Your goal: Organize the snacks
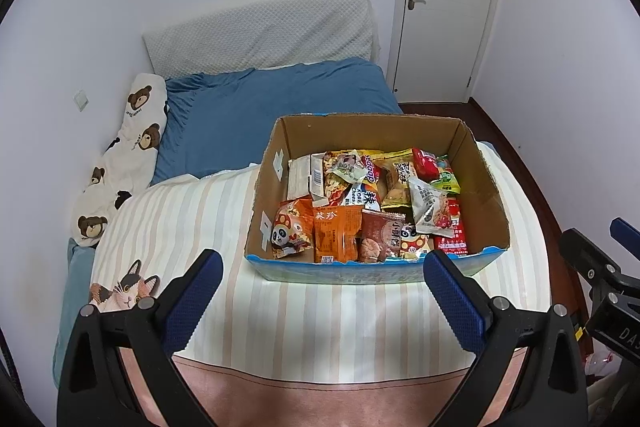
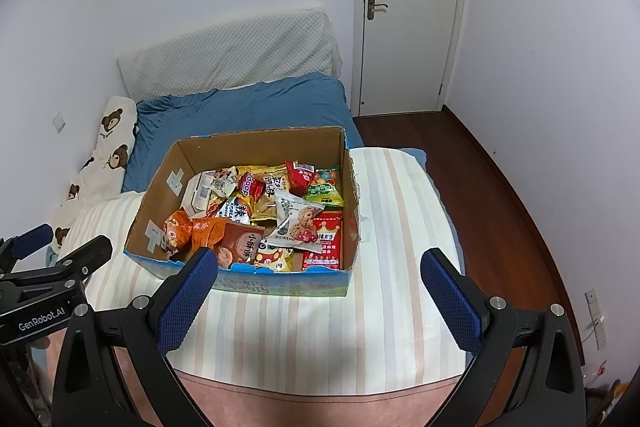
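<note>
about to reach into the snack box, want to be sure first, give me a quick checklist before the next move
1. Left gripper open and holding nothing: ok.
2. Right gripper open and holding nothing: ok.
3. Cardboard box open at the top, snacks reachable from above: ok.
4. Box sits flat on the striped blanket: ok.
5. A top-lying target is free: the white cookie packet lies over other packets: ok.
6. What lies under the top layer of snacks: cannot tell.
</note>
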`<state>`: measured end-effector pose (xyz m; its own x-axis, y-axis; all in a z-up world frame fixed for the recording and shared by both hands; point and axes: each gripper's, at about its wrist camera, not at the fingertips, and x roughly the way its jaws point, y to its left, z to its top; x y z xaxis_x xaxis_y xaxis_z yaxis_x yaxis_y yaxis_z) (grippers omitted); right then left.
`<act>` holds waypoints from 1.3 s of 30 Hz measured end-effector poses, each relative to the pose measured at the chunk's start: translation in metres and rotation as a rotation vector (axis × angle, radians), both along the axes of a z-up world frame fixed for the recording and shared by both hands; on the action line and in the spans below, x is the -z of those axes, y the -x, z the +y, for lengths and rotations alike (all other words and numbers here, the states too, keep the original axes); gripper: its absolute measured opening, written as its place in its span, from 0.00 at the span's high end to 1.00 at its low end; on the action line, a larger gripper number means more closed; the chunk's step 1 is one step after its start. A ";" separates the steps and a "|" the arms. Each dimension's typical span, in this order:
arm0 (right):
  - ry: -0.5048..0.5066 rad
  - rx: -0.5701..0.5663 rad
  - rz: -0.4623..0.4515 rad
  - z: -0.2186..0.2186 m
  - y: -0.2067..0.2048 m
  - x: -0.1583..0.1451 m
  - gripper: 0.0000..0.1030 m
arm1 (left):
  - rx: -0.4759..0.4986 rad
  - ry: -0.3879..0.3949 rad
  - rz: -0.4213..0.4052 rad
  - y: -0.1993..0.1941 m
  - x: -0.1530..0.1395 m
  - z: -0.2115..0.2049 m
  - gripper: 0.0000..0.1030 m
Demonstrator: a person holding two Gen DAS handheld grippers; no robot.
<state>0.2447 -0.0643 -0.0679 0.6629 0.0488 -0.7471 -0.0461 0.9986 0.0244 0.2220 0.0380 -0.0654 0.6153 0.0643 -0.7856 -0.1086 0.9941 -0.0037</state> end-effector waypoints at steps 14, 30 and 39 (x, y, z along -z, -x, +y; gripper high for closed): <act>0.005 -0.008 -0.014 0.001 0.006 -0.008 0.00 | -0.003 0.001 -0.010 0.002 -0.004 0.000 0.00; 0.001 -0.015 -0.018 0.002 0.010 -0.013 0.00 | 0.002 -0.003 -0.018 0.006 -0.009 -0.004 0.00; -0.005 -0.016 -0.022 0.001 0.012 -0.013 0.00 | 0.001 -0.004 -0.020 0.008 -0.010 -0.006 0.00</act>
